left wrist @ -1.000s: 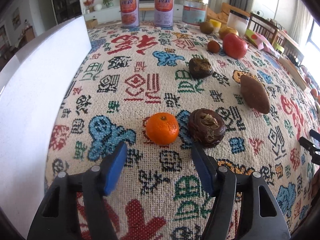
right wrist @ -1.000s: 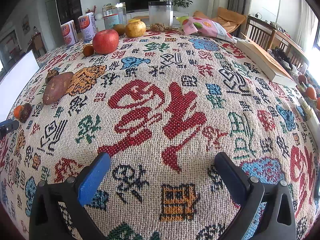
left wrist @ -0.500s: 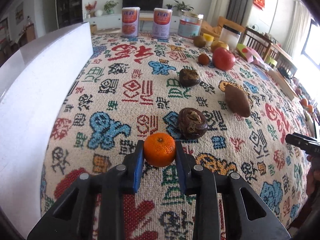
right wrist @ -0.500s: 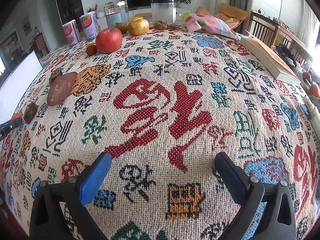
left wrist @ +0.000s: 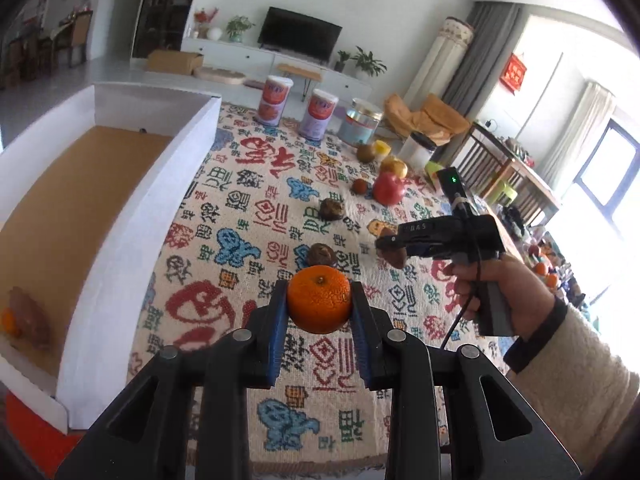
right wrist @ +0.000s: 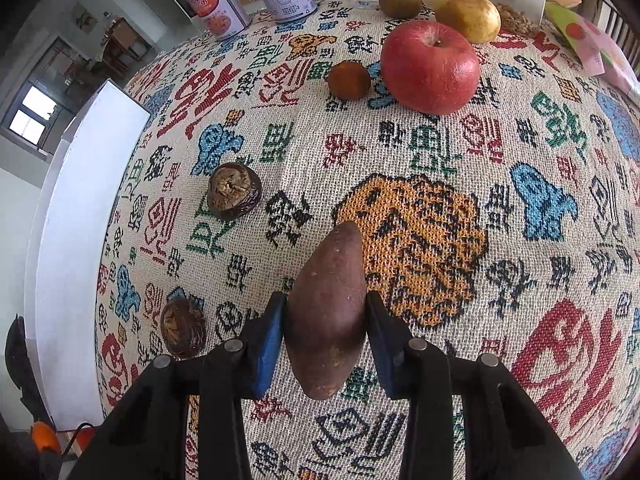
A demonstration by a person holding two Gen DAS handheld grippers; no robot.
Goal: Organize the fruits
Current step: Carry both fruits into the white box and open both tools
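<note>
My left gripper (left wrist: 319, 306) is shut on an orange mandarin (left wrist: 319, 299) and holds it above the patterned tablecloth, to the right of a white box (left wrist: 132, 216). The box holds a sweet potato (left wrist: 30, 318) and an orange fruit (left wrist: 8, 322). My right gripper (right wrist: 325, 322) is shut on a brown sweet potato (right wrist: 328, 316); in the left wrist view it (left wrist: 394, 249) hovers over the table. Two dark wrinkled fruits (right wrist: 233, 191) (right wrist: 183, 327), a small brown fruit (right wrist: 349, 80), a red apple (right wrist: 430, 66), a yellow pear (right wrist: 468, 16) and a kiwi (right wrist: 400, 0) lie on the cloth.
Two printed cans (left wrist: 275, 100) (left wrist: 321, 114), a glass jar (left wrist: 360, 122) and a clear container (left wrist: 418, 151) stand at the table's far edge. A pink snack bag (right wrist: 592, 40) lies at the far right. Chairs and a side table (left wrist: 504, 176) stand beyond.
My left gripper has lifted the mandarin off the cloth and risen beside the box. My right gripper moved left across the table and shut on the sweet potato.
</note>
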